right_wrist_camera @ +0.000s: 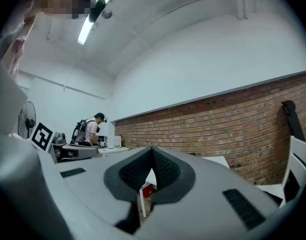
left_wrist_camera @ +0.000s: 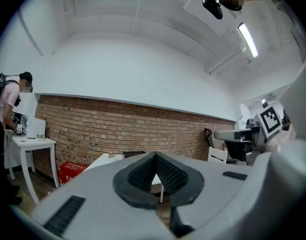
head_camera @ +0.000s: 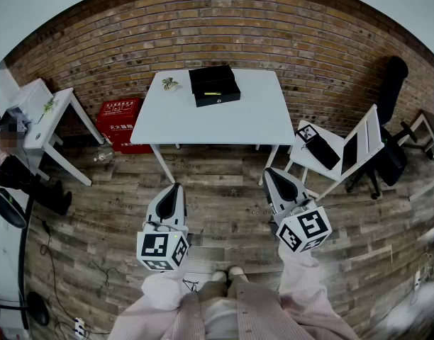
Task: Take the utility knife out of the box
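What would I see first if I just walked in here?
A white table stands by the brick wall, with an open black box on it and a small yellow thing inside. Closer, the left claw and the right claw, both shut and empty, point toward it.

the box (head_camera: pixel 214 85) sits on the table (head_camera: pixel 259 115), a chair (head_camera: pixel 369 132) right of the table.

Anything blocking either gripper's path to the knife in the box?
Nothing visible. Only floor lies between the left gripper, the right gripper and the table; the box looks open, with the yellow knife exposed inside.
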`<action>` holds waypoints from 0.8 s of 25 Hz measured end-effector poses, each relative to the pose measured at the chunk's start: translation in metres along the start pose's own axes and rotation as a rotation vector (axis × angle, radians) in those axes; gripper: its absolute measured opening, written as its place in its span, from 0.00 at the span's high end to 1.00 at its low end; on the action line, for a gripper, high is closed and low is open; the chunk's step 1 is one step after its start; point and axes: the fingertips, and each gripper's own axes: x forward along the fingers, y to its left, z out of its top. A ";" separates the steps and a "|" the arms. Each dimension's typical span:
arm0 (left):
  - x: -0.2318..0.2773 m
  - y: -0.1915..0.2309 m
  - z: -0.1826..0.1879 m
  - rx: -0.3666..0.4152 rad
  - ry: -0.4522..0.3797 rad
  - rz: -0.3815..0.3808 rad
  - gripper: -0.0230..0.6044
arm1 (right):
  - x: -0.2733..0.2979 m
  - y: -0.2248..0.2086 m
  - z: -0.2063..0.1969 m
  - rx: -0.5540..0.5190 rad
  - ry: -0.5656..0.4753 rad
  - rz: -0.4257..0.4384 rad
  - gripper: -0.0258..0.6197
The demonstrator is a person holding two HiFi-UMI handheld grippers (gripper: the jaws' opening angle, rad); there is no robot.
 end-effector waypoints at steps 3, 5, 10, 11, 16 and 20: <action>-0.001 -0.001 -0.001 -0.003 0.003 0.000 0.98 | -0.003 0.001 -0.001 -0.002 0.005 -0.003 0.96; -0.002 -0.001 -0.001 -0.003 0.004 0.005 0.98 | -0.003 -0.001 -0.001 0.001 0.006 -0.011 0.96; 0.002 -0.004 -0.001 -0.005 0.004 0.019 0.98 | -0.006 -0.015 -0.004 0.026 -0.007 -0.026 0.96; 0.003 -0.004 -0.001 -0.008 0.004 0.023 0.98 | -0.005 -0.017 -0.006 0.029 -0.002 -0.028 0.96; 0.010 -0.010 0.000 -0.011 -0.010 0.039 0.98 | -0.004 -0.028 -0.013 0.034 0.004 -0.022 0.96; 0.016 -0.017 -0.002 -0.010 -0.016 0.048 0.98 | -0.005 -0.038 -0.018 0.041 0.005 -0.012 0.91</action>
